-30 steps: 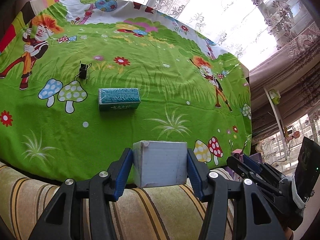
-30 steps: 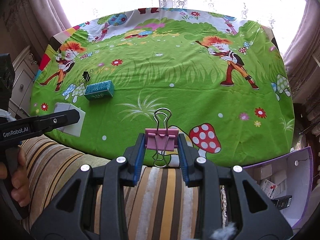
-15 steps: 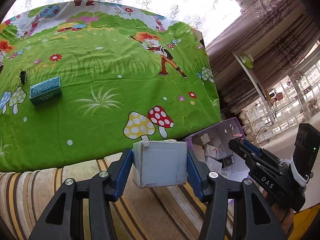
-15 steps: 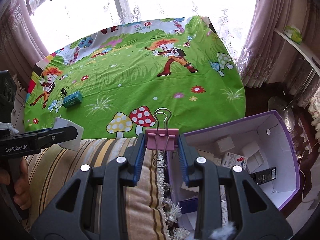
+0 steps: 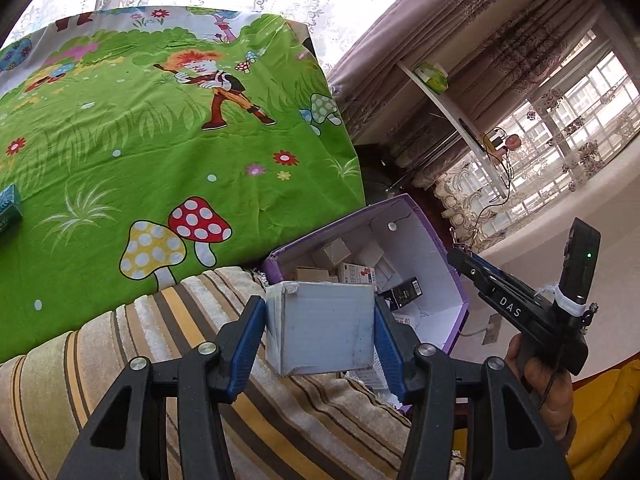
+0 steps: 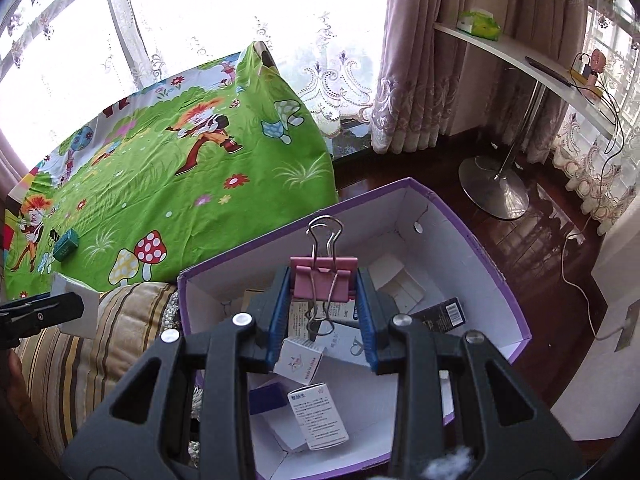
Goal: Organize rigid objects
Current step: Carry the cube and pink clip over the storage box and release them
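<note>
My left gripper (image 5: 320, 330) is shut on a white cardboard box (image 5: 322, 326) and holds it over the striped cushion (image 5: 168, 344), just left of the purple storage box (image 5: 448, 280). My right gripper (image 6: 323, 290) is shut on a pink binder clip (image 6: 323, 278) and holds it above the inside of the purple storage box (image 6: 496, 268), which holds several small cartons. The left gripper with its white box also shows at the left edge of the right wrist view (image 6: 76, 304). The right gripper body shows in the left wrist view (image 5: 516, 312).
A green cartoon cloth (image 5: 120, 140) covers the table. A teal box (image 6: 66, 245) and a black binder clip (image 6: 53, 235) lie on the cloth at its left. A lamp base (image 6: 494, 190) stands on the dark floor beyond the purple box.
Both grippers have swung right, away from the table. The right gripper now hangs over the purple box's interior; the left has come up beside its near left corner. Both still hold their objects.
</note>
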`<state>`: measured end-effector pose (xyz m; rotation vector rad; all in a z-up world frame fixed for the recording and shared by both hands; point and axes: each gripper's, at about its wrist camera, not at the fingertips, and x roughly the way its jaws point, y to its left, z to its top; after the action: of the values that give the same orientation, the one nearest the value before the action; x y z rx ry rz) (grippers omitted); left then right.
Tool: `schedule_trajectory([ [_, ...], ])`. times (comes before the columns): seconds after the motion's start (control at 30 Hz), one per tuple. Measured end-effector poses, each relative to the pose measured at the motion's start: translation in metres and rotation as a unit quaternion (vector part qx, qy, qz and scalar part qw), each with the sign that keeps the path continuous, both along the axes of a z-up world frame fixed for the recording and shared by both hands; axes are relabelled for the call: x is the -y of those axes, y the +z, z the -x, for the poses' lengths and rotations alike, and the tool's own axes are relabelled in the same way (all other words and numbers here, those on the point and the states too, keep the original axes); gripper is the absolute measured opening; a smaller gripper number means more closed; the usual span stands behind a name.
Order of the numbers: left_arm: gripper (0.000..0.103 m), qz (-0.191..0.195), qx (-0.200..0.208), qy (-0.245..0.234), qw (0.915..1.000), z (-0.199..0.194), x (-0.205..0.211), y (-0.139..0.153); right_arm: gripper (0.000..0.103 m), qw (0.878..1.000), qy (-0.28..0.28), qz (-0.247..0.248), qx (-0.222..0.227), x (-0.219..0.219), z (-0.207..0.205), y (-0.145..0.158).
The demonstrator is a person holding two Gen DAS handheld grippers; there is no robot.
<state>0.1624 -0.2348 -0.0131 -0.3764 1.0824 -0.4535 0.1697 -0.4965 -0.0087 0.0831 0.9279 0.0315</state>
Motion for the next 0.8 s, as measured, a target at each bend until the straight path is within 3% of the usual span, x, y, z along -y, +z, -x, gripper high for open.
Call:
schedule_trajectory([
  [0.2, 0.056, 0.034, 0.004, -0.033, 0.9988, -0.007, 0.023, 0.002, 0.036, 1.0, -0.027, 0.002, 0.01, 0.022, 0.001, 0.005],
  [0.3, 0.067, 0.041, 0.003, -0.042, 0.9983, -0.008, 0.029, 0.003, 0.037, 0.999, -0.034, 0.0, 0.015, 0.026, 0.0, 0.008],
  [0.57, 0.068, 0.036, 0.005, -0.04, 0.9985, -0.006, 0.024, 0.004, 0.059, 0.999, -0.041, -0.009, 0.013, 0.029, 0.0, 0.008],
  [0.8, 0.068, 0.029, 0.016, -0.03, 0.999, -0.004, 0.016, 0.009, 0.063, 0.999, -0.029, -0.009, 0.018, 0.021, 0.001, 0.015],
])
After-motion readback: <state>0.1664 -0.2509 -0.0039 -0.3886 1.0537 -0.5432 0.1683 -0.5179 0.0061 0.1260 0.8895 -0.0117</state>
